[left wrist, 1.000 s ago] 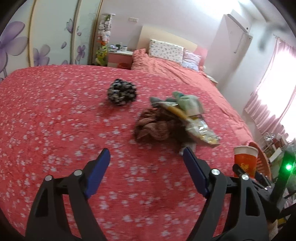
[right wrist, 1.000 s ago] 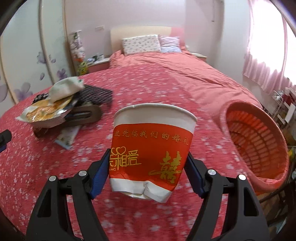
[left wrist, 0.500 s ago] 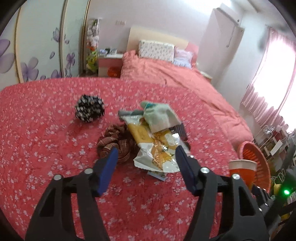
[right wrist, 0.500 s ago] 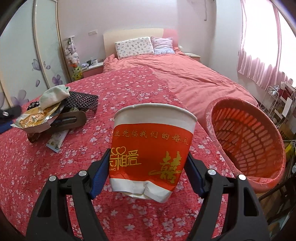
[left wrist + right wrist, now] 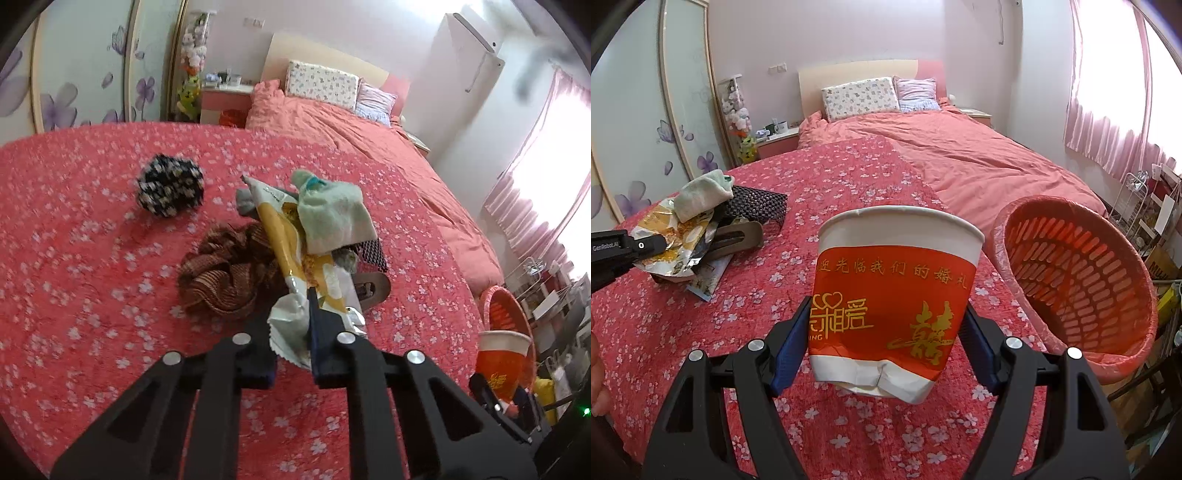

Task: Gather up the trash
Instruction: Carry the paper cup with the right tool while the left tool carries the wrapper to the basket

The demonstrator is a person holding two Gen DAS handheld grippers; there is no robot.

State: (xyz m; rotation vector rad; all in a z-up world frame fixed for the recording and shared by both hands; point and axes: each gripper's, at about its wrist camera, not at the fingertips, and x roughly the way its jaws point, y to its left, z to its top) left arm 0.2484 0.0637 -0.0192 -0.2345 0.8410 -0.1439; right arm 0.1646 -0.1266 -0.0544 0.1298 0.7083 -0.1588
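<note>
1. The bed (image 5: 92, 258) under its red flowered cover fills both views; only the left wrist view shows the dark patterned cloth ball (image 5: 170, 189) and the brown striped cloth (image 5: 225, 275) lying on it
2. The orange basket (image 5: 1078, 280) stands at the bed's edge, its whole slotted inside on show in the right wrist view; the left wrist view catches just a sliver of it behind the cup
3. The paper cup (image 5: 894, 299), red band with gold script, sits upright, clamped in the right gripper (image 5: 886, 332), pads pressing its dented lower sides, near the basket
4. The snack wrapper (image 5: 295, 273) lies in the pile under a pale green sock (image 5: 332, 218)
5. The left gripper (image 5: 291, 325) has just been closing and now pinches the wrapper's crimped near end, jaws almost together
</note>
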